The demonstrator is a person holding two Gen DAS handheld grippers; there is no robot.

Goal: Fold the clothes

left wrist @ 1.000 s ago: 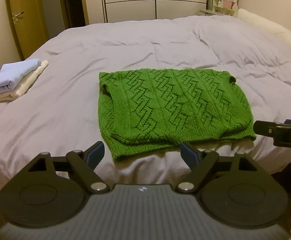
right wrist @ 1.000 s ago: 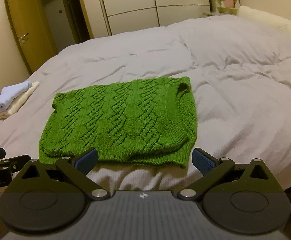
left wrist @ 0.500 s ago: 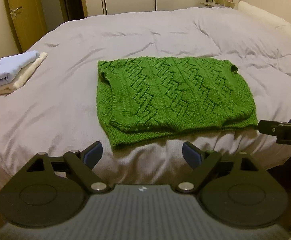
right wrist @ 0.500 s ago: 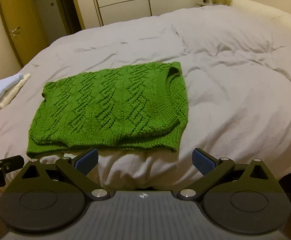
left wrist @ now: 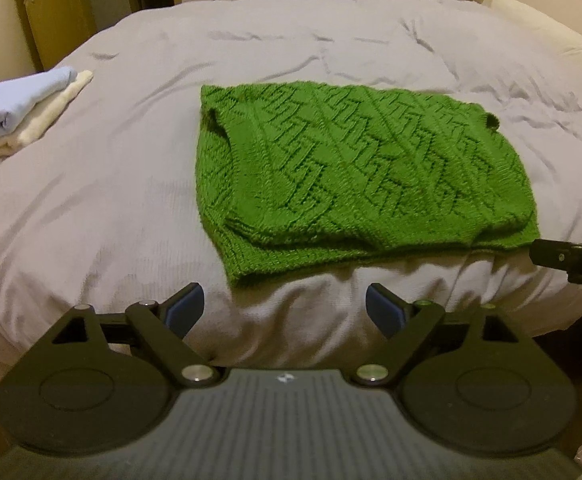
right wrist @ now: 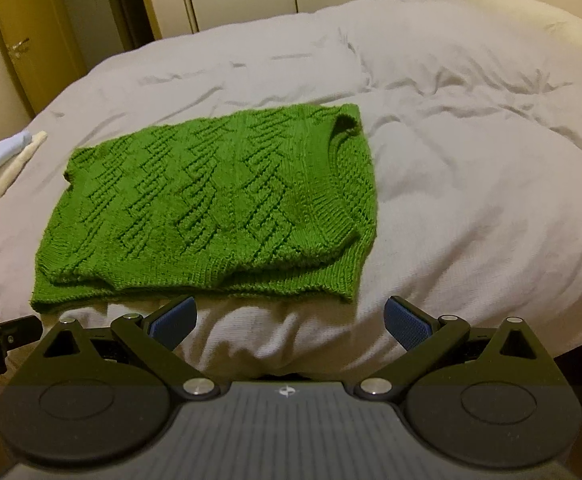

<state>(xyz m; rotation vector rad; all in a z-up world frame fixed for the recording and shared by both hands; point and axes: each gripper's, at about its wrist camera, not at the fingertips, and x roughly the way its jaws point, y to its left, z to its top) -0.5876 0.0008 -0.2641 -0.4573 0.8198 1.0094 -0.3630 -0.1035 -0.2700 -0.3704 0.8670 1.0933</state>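
My left gripper (left wrist: pixel 285 307) has its jaws wide apart, holding nothing. My right gripper (right wrist: pixel 289 320) likewise: jaws wide, nothing held. Both hover at the near edge of the bed (left wrist: pixel 91 200). The sweater (left wrist: pixel 355 168), folded, lies flat on the bed just beyond the jaws. Folded clothes (left wrist: pixel 23 112) are stacked far left.

Folded green sweater (left wrist: pixel 355 168) on bed (left wrist: pixel 111 200); left claw (left wrist: pixel 285 307) spread, empty.
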